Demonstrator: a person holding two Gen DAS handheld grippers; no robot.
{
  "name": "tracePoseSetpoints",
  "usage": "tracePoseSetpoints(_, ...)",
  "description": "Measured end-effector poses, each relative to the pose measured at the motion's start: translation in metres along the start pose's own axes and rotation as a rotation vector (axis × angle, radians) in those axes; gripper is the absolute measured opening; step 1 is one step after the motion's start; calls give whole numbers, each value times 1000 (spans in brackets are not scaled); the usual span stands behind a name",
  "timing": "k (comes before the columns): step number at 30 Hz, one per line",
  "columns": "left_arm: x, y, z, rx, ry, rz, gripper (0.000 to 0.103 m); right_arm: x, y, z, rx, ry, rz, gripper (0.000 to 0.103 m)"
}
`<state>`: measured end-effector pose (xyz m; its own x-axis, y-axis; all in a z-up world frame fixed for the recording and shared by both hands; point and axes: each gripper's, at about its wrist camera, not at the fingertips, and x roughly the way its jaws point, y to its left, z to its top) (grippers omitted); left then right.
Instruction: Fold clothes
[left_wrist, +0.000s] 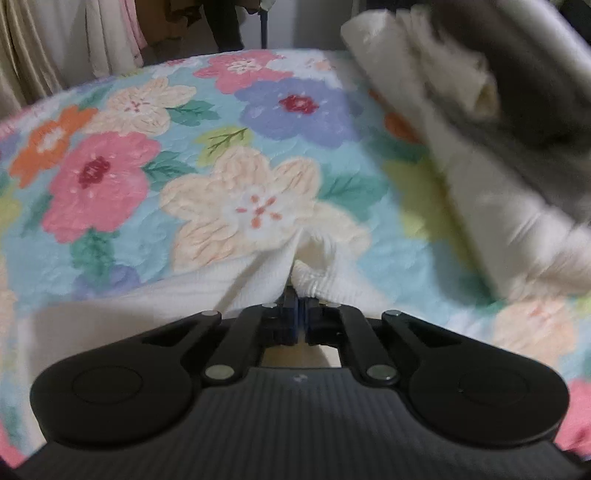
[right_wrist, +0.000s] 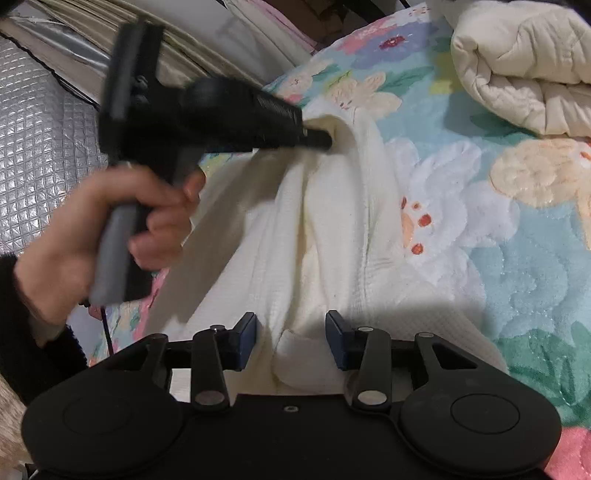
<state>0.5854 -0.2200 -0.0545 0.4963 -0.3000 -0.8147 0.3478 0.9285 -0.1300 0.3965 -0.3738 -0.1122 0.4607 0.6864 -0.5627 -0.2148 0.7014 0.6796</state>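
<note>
A white knit garment lies rumpled on a floral quilted bedspread, near its front edge. The left gripper is clenched on a raised fold of the garment; from the right wrist view it reaches in with its tip buried in the cloth, held by a hand in a dark sleeve. The right gripper stands released, its blue pads apart over the garment's near edge without pressing it. A cream quilted blanket is bundled at the bedspread's far right corner.
</note>
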Motion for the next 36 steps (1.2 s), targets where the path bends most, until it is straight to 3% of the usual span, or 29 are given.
tracePoseSetpoints(1,-5,2,2,-20,-12,-52,2,-1,-1,1,8,-11,16,46)
tracePoseSetpoints(4,-34,2,6,-48,-144,-264,3,-6,-6,5,48,-52,84,48)
tracePoseSetpoints(8,-28,16,4,-194,-131,-334,9,-5,-10,3,64,-109,143,48)
tracePoseSetpoints(9,-29,18,1,-230,-115,-298,28,-5,-10,3,63,-114,142,45)
tracePoseSetpoints(10,-31,20,-1,-265,-97,-258,58,-6,-10,3,63,-118,141,40)
tracePoseSetpoints(11,-32,23,-4,-300,-80,-218,65,-6,-10,3,62,-123,139,16)
tracePoseSetpoints(12,-45,21,-13,-283,-98,-201,63,-6,-10,2,61,-127,138,5)
tracePoseSetpoints(15,-88,14,-46,-191,-173,-155,64,-9,-9,3,68,-148,104,5)
tracePoseSetpoints(17,-123,1,-83,-74,-219,-63,64,-10,-6,4,70,-160,73,5)
tracePoseSetpoints(20,-157,-3,-139,-6,-260,77,65,-10,-2,2,105,-143,6,14)
tracePoseSetpoints(23,-180,24,-185,-166,-222,57,65,-33,5,-11,131,-169,-1,21)
tracePoseSetpoints(26,-197,48,-227,-305,-190,12,65,-63,27,-31,75,-208,-4,21)
tracePoseSetpoints(29,-207,62,-267,-374,-174,46,65,-76,47,-51,64,-209,31,21)
tracePoseSetpoints(32,-218,69,-304,-428,-165,38,65,-76,71,-71,-35,-144,-54,21)
tracePoseSetpoints(36,-236,76,-347,-437,-173,67,68,-84,91,-109,-125,-29,-270,25)
